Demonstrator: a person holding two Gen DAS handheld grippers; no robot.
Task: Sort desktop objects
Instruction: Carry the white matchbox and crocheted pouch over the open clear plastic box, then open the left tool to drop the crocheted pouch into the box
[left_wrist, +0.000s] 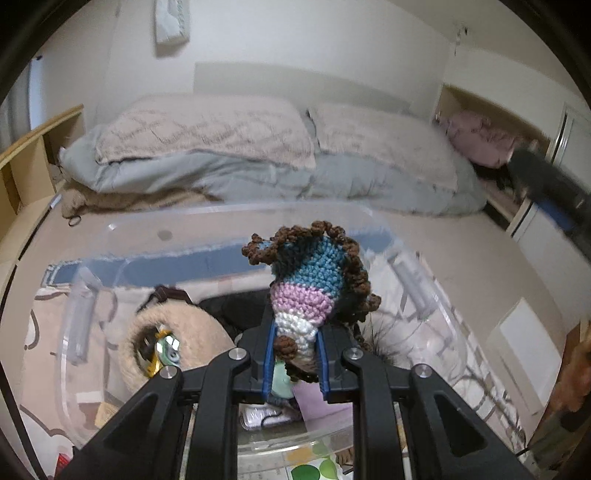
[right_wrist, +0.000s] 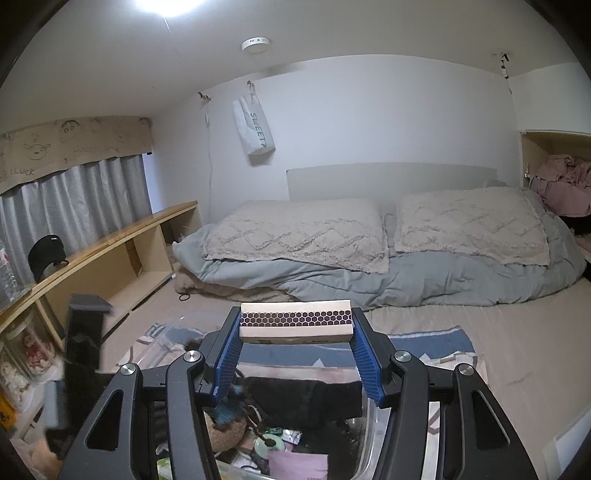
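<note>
Left hand-held gripper (left_wrist: 296, 354), crochet piece (left_wrist: 314, 280) above bin rim (left_wrist: 229, 214)

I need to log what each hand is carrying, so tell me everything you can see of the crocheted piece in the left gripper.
The crocheted piece is soft yarn in bands: white at the bottom, then pink, then blue, with a curly brown frill along its edges. It stands roughly upright and fans wider toward the top. The left gripper is shut on its narrow white end, blue pads pressing both sides. It hangs above a clear plastic bin; nothing else touches it.

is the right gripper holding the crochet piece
No, the right gripper is clamped on a white box with a honeycomb pattern; the crochet piece sits in the left gripper.
</note>
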